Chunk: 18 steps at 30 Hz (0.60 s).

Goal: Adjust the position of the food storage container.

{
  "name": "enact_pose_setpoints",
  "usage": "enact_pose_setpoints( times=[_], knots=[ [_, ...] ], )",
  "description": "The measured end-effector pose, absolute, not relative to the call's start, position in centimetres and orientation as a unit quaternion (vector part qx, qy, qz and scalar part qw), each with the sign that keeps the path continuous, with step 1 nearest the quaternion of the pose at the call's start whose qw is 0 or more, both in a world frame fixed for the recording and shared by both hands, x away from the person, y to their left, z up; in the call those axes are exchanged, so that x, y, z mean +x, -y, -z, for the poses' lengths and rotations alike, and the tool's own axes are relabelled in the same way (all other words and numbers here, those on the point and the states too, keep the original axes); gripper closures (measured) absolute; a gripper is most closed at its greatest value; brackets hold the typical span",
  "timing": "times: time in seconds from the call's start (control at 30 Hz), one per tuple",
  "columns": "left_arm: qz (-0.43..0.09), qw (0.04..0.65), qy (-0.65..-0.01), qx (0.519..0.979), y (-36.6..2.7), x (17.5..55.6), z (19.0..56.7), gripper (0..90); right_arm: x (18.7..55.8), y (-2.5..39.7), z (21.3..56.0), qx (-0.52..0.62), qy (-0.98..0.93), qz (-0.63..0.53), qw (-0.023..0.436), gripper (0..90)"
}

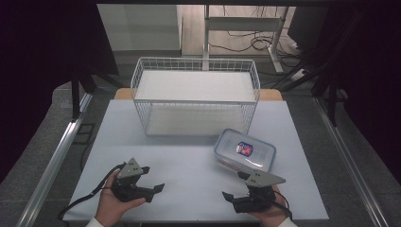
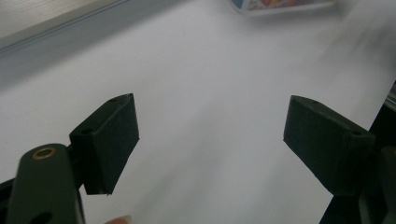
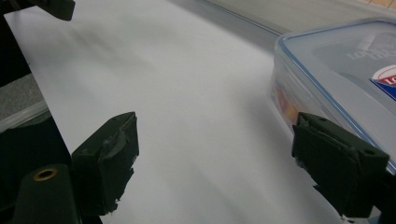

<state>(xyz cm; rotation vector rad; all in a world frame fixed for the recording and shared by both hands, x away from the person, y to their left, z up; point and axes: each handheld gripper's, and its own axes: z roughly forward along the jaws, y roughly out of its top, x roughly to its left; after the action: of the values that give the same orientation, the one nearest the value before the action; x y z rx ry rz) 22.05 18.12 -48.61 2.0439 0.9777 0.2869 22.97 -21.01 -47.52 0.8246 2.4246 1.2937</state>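
high view: left claw (image 1: 152, 178) and right claw (image 1: 235, 185) low over near edge of white table (image 1: 189, 156), both spread wide, nothing between jaws; clear lidded container (image 1: 244, 150) with blue rim lies flat on table, just ahead of right claw, not touched; white wire basket (image 1: 195, 94) stands behind it; right gripper view: container (image 3: 345, 74) just beside one jaw

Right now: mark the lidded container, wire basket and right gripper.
lidded container (image 1: 245, 150), high view, on its lid label.
wire basket (image 1: 196, 63), high view, on its far rim.
right gripper (image 1: 233, 184), high view, midway between its fingertips.
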Motion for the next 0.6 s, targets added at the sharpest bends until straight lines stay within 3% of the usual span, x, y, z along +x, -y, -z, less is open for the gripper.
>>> enact_pose_setpoints(
  times=[0.6],
  knots=[
    [-0.12, 0.418, -0.385, 0.814, -18.16, 21.85, 48.54, 17.7, 23.25, 21.26, 47.11, 0.305, -0.833, -0.442, 0.136, 21.1]
  ],
)
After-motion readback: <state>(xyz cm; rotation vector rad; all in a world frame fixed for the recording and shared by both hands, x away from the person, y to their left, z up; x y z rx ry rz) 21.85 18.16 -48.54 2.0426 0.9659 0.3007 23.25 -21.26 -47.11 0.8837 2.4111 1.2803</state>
